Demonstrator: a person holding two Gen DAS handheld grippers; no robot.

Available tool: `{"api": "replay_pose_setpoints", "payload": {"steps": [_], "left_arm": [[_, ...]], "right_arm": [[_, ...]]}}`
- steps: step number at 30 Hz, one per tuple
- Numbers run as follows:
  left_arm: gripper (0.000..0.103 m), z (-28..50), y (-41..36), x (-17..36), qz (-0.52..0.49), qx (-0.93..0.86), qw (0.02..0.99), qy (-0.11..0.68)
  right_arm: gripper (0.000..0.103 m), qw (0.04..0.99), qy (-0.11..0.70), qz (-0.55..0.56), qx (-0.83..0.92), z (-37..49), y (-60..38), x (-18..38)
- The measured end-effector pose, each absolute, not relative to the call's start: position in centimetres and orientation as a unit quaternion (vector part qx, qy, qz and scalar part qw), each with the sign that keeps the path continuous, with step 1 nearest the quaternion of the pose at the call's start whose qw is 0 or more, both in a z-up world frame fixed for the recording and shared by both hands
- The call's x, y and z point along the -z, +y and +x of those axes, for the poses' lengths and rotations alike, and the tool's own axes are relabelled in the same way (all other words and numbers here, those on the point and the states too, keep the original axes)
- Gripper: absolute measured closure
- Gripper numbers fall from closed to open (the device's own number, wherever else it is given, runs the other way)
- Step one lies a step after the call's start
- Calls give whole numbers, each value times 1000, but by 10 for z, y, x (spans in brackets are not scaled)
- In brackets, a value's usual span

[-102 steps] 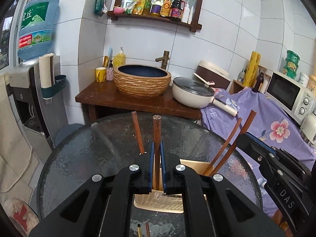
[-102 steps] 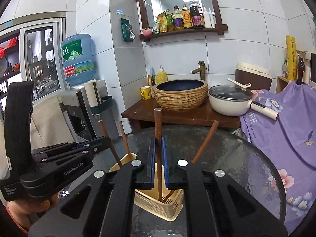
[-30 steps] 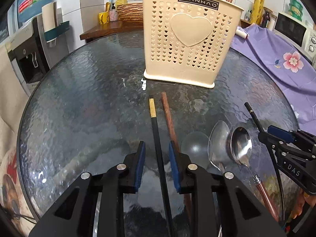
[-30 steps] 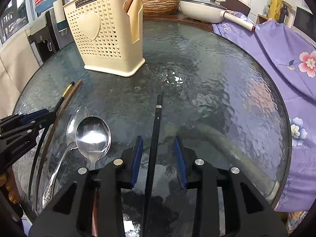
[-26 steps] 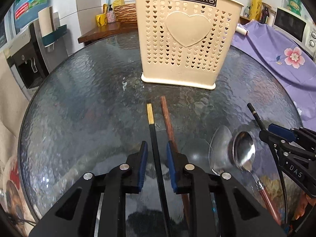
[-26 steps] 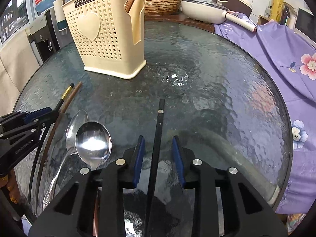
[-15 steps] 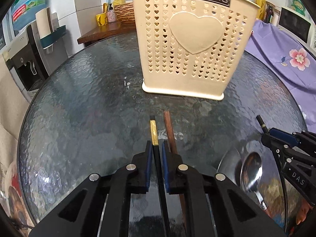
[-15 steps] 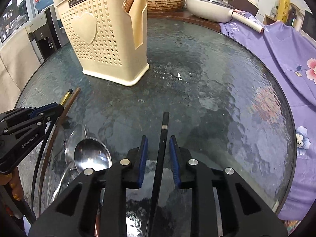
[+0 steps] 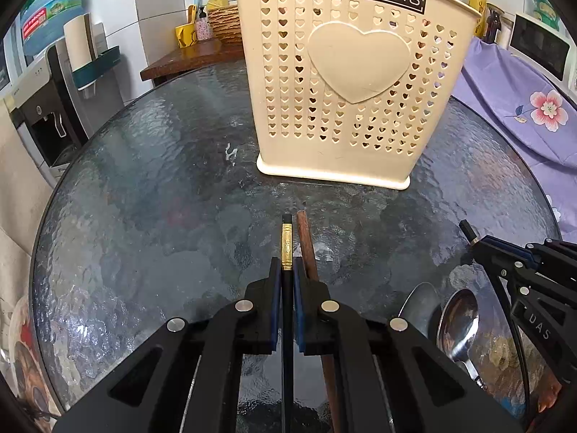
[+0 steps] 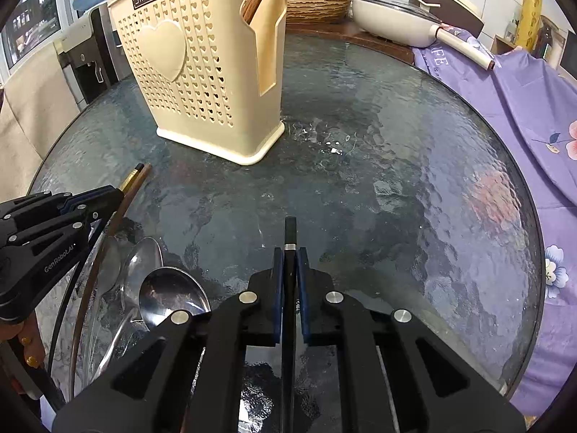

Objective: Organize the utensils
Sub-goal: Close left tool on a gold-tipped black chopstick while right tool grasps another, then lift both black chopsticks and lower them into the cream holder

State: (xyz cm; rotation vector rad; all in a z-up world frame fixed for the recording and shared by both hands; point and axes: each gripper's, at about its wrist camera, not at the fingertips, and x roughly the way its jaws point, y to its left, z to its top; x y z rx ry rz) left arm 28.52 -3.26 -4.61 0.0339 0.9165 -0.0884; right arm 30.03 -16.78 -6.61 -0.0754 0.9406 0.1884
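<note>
At the far left of the left wrist view we can make out only a slice of a water dispenser (image 9: 43, 115), its bottle cut off by the lens edge. On the round glass worktop (image 9: 144, 187) our left gripper (image 9: 286, 270) has its jaws closed tight on a black chopstick with a gold band (image 9: 286, 243); most of its length runs back under the gripper and out of sight. Touching its right side lies a brown wooden chopstick (image 9: 304, 241), its rear half hidden by the right finger. Beyond them stands the cream utensil holder (image 9: 346, 83); we see a brown stick tip poking above its rim, but the contents are mostly screened by the perforated wall. Further right lie two metal spoons (image 9: 458, 319), partly covered by the other gripper.

In the right wrist view, the left gripper blocks the lower left, and a clear spoon-like shape beside the metal ones is too faint for us to name. Our right gripper (image 10: 289, 267) has just closed its jaws on a plain black chopstick (image 10: 290, 232), only its tip showing ahead of the pads. At the right edge, purple flowered cloth (image 10: 523, 108) drapes something we cannot identify.
</note>
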Motion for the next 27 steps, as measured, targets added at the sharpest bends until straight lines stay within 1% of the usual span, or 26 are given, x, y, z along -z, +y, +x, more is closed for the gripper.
{"api": "replay_pose_setpoints", "payload": {"steps": [10,15,18,27], "left_arm": [[96,288,-16,46,-22,54,894,444],[96,283,-4,41,-39,55,898,435],[96,278,1,29,-46,61,905,419],[96,247,13,-35,-64,88,932,345]], "right_arm": [[95,891,440,-2,-114,299,-179,61],[95,907,400,14,-135,289,-185,38],[95,915,377,8,-144,280,-186,22],[95,939,298,27,-172,253,-201,-45]]}}
